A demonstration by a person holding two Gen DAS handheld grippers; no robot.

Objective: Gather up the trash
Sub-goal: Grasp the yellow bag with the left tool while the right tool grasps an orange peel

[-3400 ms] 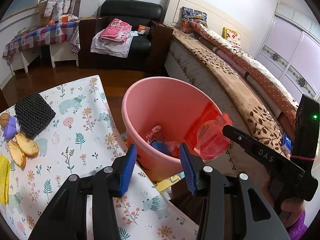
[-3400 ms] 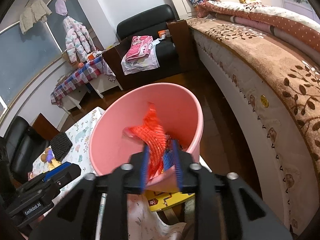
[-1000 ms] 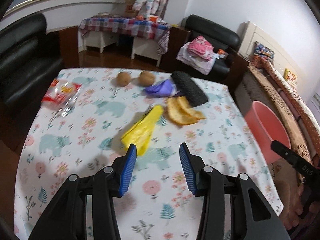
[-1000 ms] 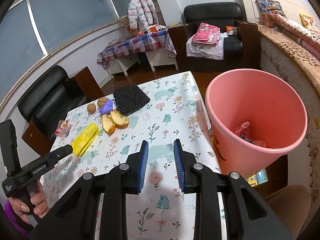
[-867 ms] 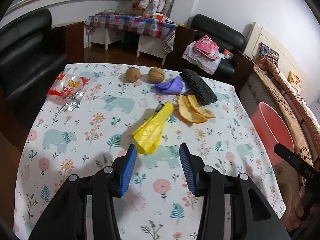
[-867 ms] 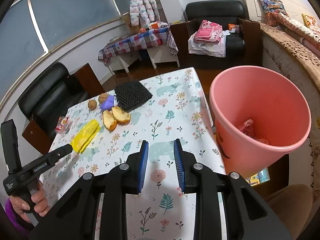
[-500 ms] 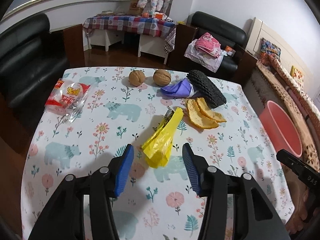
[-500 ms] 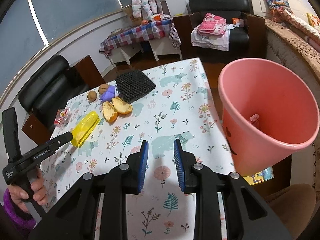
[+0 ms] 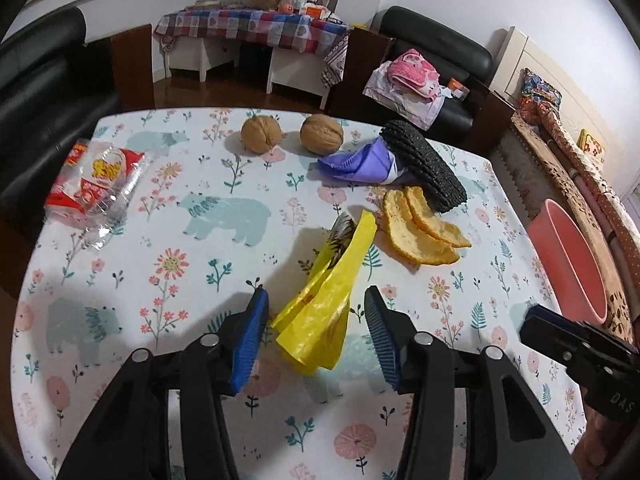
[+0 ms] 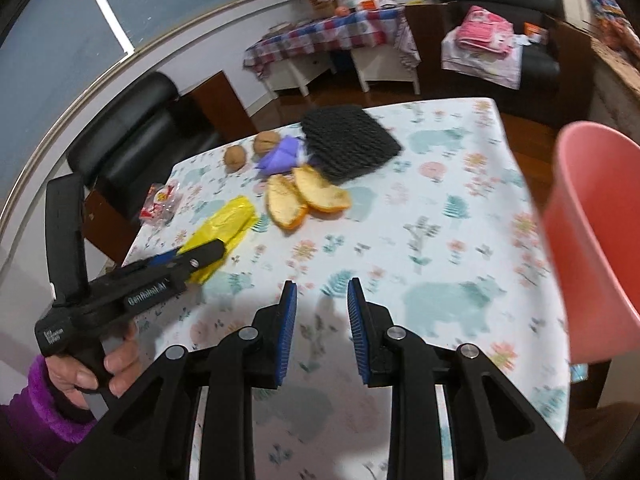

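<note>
A crumpled yellow plastic bag (image 9: 324, 304) lies on the flowered tablecloth (image 9: 208, 240). My left gripper (image 9: 316, 312) is open, with one jaw on each side of the bag's near end; it also shows in the right wrist view (image 10: 192, 258). My right gripper (image 10: 322, 300) is open and empty above the tablecloth (image 10: 440, 248). Orange peels (image 9: 420, 224), a purple wrapper (image 9: 360, 162), a black mesh pad (image 9: 424, 164), two walnuts (image 9: 262, 134) and a red-and-clear snack wrapper (image 9: 94, 180) lie further off. The pink bin (image 10: 596, 240) stands at the table's right edge.
A black sofa (image 9: 44, 76) is to the left of the table. Behind it stand a checked-cloth side table (image 9: 256, 36), a black armchair with pink clothes (image 9: 420, 76) and a bed (image 9: 572, 152) on the right.
My right gripper dropped the red net into the bin, opened and swung over the table. My left gripper moved from the bin to the yellow bag and now straddles it.
</note>
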